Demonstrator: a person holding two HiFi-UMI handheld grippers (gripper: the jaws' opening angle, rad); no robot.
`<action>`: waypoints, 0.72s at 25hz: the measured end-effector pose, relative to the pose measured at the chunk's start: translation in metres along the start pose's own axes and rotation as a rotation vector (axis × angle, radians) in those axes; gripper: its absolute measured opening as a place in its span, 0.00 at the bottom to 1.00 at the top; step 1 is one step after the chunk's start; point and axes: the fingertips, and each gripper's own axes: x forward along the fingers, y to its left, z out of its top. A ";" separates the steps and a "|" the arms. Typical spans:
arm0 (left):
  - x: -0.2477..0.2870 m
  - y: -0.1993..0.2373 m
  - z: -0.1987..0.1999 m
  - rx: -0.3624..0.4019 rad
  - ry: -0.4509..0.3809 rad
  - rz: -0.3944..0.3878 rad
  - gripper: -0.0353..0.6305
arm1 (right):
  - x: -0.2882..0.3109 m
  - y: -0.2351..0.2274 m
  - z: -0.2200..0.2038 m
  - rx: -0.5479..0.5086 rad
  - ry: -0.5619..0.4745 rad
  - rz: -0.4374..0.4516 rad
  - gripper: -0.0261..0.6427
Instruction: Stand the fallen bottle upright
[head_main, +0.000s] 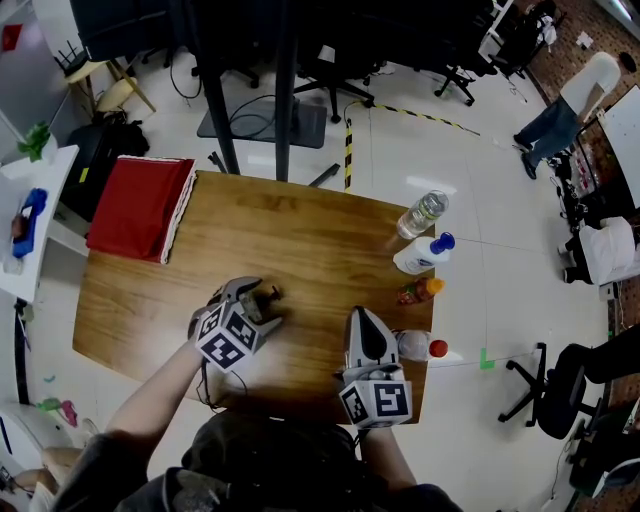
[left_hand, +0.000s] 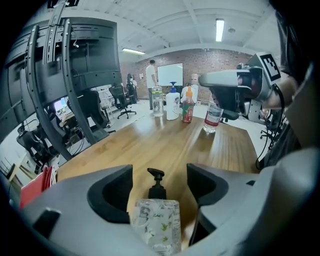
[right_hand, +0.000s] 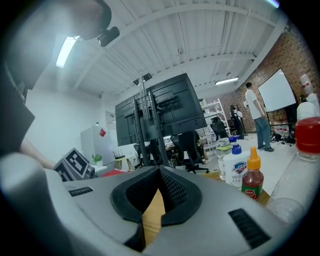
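A small clear pump bottle (left_hand: 155, 227) with a leaf print and a black pump lies between the jaws of my left gripper (left_hand: 159, 187), pump end pointing away from the camera. There is a gap on both sides and the pads do not touch it. In the head view only its black pump (head_main: 270, 295) shows past the left gripper (head_main: 262, 300), over the wooden table (head_main: 300, 240). I cannot tell whether the bottle stands fully upright. My right gripper (head_main: 362, 318) is at the table's front right, jaws shut with nothing between them.
A red-capped water bottle (head_main: 415, 345) stands just right of the right gripper. Along the table's right edge stand a sauce bottle (head_main: 420, 291), a white soap bottle (head_main: 422, 254) and a clear water bottle (head_main: 423, 213). A folded red cloth (head_main: 140, 205) lies at the far left corner.
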 end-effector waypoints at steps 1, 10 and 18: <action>0.002 0.000 -0.001 0.010 0.012 -0.007 0.61 | 0.001 -0.001 -0.001 0.000 0.001 0.000 0.06; 0.020 0.000 -0.013 0.061 0.143 -0.122 0.61 | 0.010 -0.006 -0.004 0.002 0.007 0.005 0.06; 0.033 -0.002 -0.020 0.107 0.232 -0.183 0.61 | 0.015 -0.009 -0.008 0.013 0.008 0.005 0.06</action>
